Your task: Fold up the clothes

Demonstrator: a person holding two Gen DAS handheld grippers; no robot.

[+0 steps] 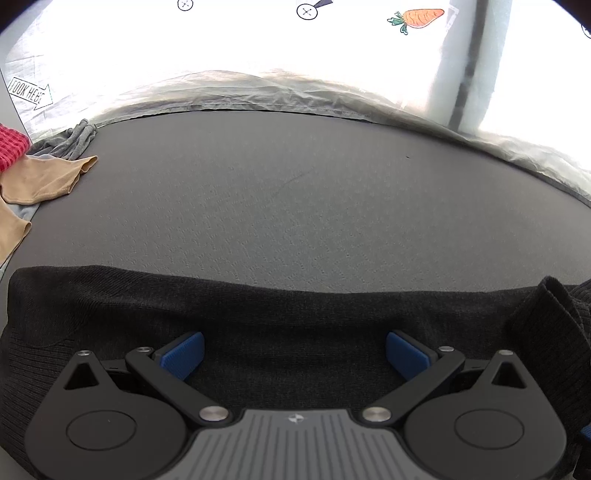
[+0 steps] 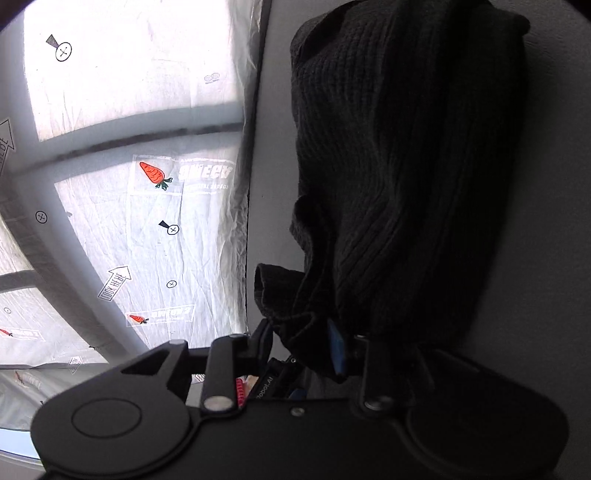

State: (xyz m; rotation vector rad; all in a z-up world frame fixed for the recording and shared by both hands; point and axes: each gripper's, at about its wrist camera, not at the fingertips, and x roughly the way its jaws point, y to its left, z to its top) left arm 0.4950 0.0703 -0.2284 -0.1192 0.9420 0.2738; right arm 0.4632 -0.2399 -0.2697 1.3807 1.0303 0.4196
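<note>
A black ribbed knit garment [image 1: 280,317] lies folded in a long band across the near part of the grey table [image 1: 295,199]. My left gripper [image 1: 294,354] is open, its blue pads [image 1: 183,354] spread wide just over the garment's middle, holding nothing. In the right wrist view the same black garment [image 2: 399,166] stretches away from my right gripper [image 2: 304,343], which is turned on its side and closed on a bunched end of the fabric; the blue pad [image 2: 338,347] presses against the cloth.
A pile of other clothes sits at the table's far left: a tan garment [image 1: 40,177], a grey one [image 1: 75,138] and a red checked one [image 1: 11,147]. A crinkled white sheet with carrot prints [image 1: 417,18] hangs behind the table's far edge.
</note>
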